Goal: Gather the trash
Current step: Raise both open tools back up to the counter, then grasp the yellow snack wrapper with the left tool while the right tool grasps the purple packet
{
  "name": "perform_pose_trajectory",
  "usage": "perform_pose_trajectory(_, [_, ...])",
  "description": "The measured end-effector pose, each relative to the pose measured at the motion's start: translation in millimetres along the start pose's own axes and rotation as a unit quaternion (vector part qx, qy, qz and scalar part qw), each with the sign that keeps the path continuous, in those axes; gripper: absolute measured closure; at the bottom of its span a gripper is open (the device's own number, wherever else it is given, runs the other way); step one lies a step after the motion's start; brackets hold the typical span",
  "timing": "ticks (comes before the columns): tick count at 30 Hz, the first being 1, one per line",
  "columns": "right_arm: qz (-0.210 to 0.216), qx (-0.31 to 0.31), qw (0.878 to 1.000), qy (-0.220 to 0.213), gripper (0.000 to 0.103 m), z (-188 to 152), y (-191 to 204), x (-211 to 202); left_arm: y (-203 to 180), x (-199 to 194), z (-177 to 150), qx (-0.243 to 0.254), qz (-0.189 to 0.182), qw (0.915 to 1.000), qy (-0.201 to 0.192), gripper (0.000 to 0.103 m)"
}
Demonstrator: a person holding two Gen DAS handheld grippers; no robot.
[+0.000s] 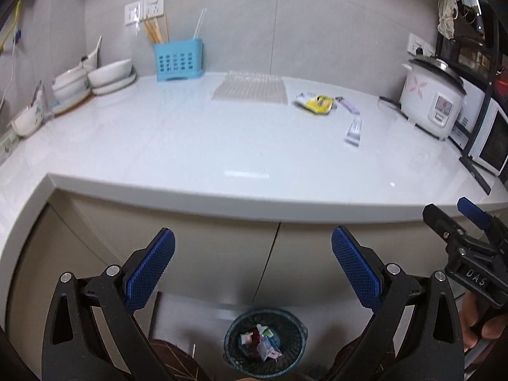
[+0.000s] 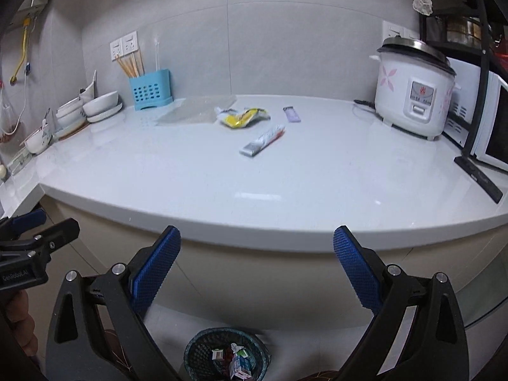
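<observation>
On the white countertop (image 2: 285,171) lie a crumpled yellow wrapper (image 2: 242,117) (image 1: 316,103), a silver-white wrapper (image 2: 263,141) (image 1: 354,131), a small purple packet (image 2: 291,114) (image 1: 348,107) and a clear plastic bag (image 2: 197,111) (image 1: 250,89). A dark mesh bin (image 1: 265,343) (image 2: 227,354) with several scraps inside stands on the floor below. My left gripper (image 1: 253,247) and right gripper (image 2: 257,249) hover open and empty in front of the counter edge, above the bin. Each shows at the edge of the other's view.
A rice cooker (image 2: 412,89) and a microwave (image 2: 485,133) under a black rack stand at the right. Stacked bowls (image 2: 101,104) and a blue utensil holder (image 2: 149,90) sit at the back left. Cabinet doors (image 1: 222,254) run beneath the counter.
</observation>
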State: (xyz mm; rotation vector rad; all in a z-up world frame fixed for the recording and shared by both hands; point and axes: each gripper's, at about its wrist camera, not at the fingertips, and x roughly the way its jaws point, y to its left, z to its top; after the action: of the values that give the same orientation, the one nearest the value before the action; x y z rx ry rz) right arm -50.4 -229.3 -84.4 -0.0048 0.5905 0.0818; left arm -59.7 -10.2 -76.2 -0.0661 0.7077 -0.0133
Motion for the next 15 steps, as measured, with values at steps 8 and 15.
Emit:
perform_pose_trajectory(8, [-0.001, 0.002, 1.0, -0.003, 0.01, 52, -16, 4, -23, -4, 67, 0.016, -0.008, 0.9996, -0.023, 0.006])
perform_pose_trajectory(15, [-0.013, 0.013, 1.0, 0.007, 0.01, 104, -40, 42, -50, 29, 119, 0.034, -0.013, 0.9991, -0.021, 0.006])
